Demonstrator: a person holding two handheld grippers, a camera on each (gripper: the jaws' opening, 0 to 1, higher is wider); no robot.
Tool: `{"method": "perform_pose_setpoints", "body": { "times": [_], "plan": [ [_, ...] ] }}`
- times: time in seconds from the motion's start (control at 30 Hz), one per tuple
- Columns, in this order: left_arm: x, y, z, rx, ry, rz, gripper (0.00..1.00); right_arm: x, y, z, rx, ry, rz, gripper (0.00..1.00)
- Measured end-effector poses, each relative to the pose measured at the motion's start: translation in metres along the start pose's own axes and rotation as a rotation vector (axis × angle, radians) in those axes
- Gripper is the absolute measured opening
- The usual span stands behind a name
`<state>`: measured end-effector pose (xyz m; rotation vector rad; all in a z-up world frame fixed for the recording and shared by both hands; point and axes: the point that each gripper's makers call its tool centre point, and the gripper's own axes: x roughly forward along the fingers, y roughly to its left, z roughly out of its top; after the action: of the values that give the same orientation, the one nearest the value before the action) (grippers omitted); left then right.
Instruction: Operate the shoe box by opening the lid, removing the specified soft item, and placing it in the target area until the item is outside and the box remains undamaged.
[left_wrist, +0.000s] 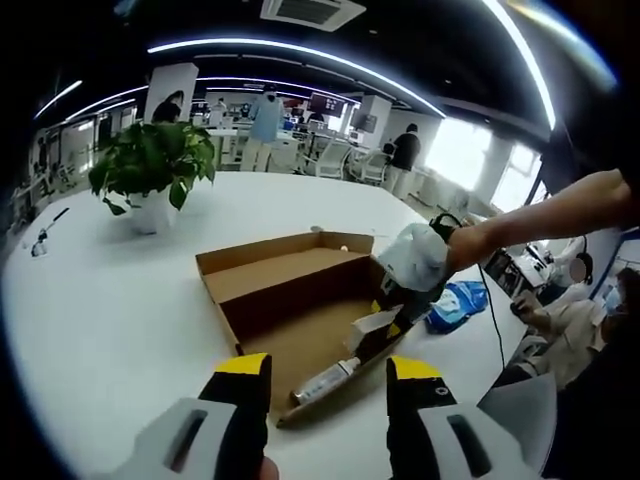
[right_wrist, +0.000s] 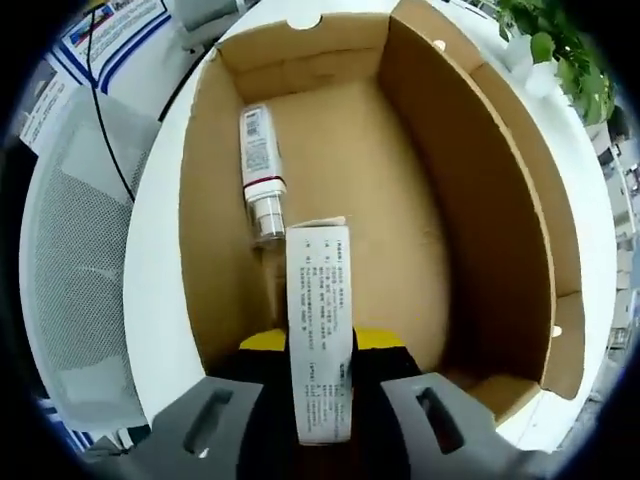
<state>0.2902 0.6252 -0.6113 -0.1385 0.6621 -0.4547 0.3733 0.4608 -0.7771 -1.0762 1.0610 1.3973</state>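
The brown cardboard shoe box (left_wrist: 290, 275) lies open on the white table, its lid folded back on the far side. Inside it lies a small white bottle (right_wrist: 260, 170) with a printed label, also seen near the box's front wall (left_wrist: 325, 380). My right gripper (right_wrist: 320, 345) is shut on a narrow white printed carton (right_wrist: 320, 330), held just above the box floor (right_wrist: 400, 200). In the left gripper view this right gripper (left_wrist: 398, 305), held by a white-gloved hand (left_wrist: 415, 255), reaches into the box with the carton (left_wrist: 370, 325). My left gripper (left_wrist: 330, 400) hangs open before the box's near edge.
A potted plant (left_wrist: 150, 165) stands at the far left of the round table (left_wrist: 100, 300). A blue bag (left_wrist: 455, 300) lies to the right of the box. A mesh chair (right_wrist: 80, 270) and a cable (right_wrist: 110, 130) sit beyond the table edge. People stand and sit around.
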Motion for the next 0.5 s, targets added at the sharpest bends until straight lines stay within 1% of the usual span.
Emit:
{"method": "perform_pose_setpoints", "body": {
  "times": [0.07,0.1,0.13,0.27,0.4,0.47,0.5],
  "plan": [
    [0.001,0.001,0.000,-0.007,-0.001,0.001,0.46,-0.003,0.003,0.003,0.025,-0.022,0.005,0.19],
    [0.001,0.001,0.000,-0.007,0.000,0.001,0.46,-0.006,0.009,0.003,0.034,-0.024,0.006,0.19],
    [0.002,0.002,0.000,-0.006,0.000,0.001,0.46,-0.007,0.010,0.004,0.035,-0.025,0.005,0.19],
    [0.003,0.002,0.001,-0.002,0.004,0.000,0.46,-0.011,0.006,0.007,0.033,-0.045,-0.006,0.19],
    [0.002,0.001,0.003,-0.002,0.005,0.000,0.46,-0.024,0.004,0.018,0.063,-0.103,-0.022,0.19],
    [0.001,0.003,0.004,-0.003,0.004,0.002,0.46,-0.030,0.004,0.020,0.068,-0.117,-0.027,0.19],
    [0.001,0.003,0.005,-0.003,0.003,0.001,0.46,-0.032,-0.001,0.020,0.071,-0.123,-0.033,0.19]
  ]
}}
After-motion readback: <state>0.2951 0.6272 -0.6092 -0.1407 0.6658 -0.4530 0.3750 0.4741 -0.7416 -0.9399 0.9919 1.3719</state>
